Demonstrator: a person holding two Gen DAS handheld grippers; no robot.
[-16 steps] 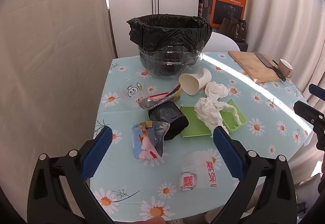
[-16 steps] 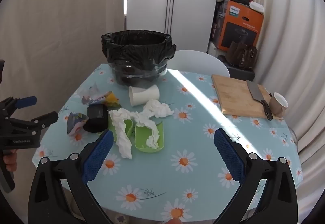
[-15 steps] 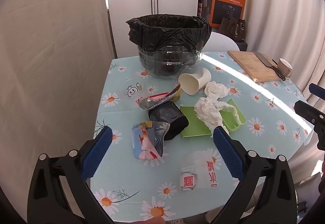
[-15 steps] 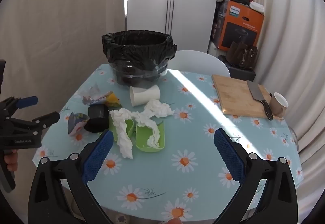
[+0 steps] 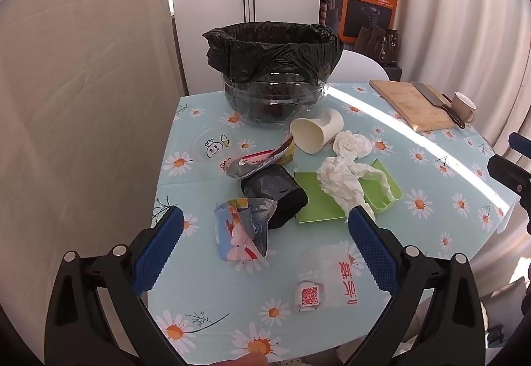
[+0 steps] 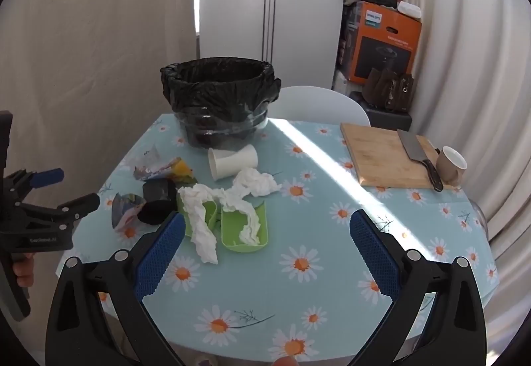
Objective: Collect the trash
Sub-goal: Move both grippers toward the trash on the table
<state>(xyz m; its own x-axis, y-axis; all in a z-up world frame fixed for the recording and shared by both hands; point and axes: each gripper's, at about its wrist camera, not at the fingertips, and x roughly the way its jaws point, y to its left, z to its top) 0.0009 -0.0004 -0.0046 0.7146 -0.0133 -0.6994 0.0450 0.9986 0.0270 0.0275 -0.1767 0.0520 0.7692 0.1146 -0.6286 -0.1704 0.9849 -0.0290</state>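
1. The left hand-held gripper (image 5: 265, 240) hovers with jaws spread wide and nothing between its blue textured pads; the right hand-held gripper (image 6: 267, 241) is likewise wide apart and empty.
2. Nearest in the left wrist view, at 6 o'clock, a clear plastic packet (image 5: 327, 283) lies flat with a red QR-code label and red characters I cannot read.
3. The counter (image 6: 332, 283) is round-edged, under a glossy pale blue cloth printed with daisies; a band of sunlight crosses it.
4. At the centre lies the trash: a crumpled cartoon-printed wrapper (image 5: 244, 228), touching a black cup (image 5: 277, 195) on its side; a green tray (image 5: 381, 193) draped with twisted white tissue (image 5: 345, 180); a foil snack wrapper (image 5: 262, 160); a white paper cup (image 5: 315, 135) tipped over.
5. At 12 o'clock stands a clear tub with a wrinkled black bin liner (image 5: 272, 47).
6. At 2 o'clock, a wooden cutting board (image 6: 388, 153) carries a cleaver (image 6: 416, 153), beside a beige mug (image 6: 449, 165).
7. Farthest, among pale curtains and a white cabinet, an orange box (image 6: 385, 40) reads "PHILIPS".
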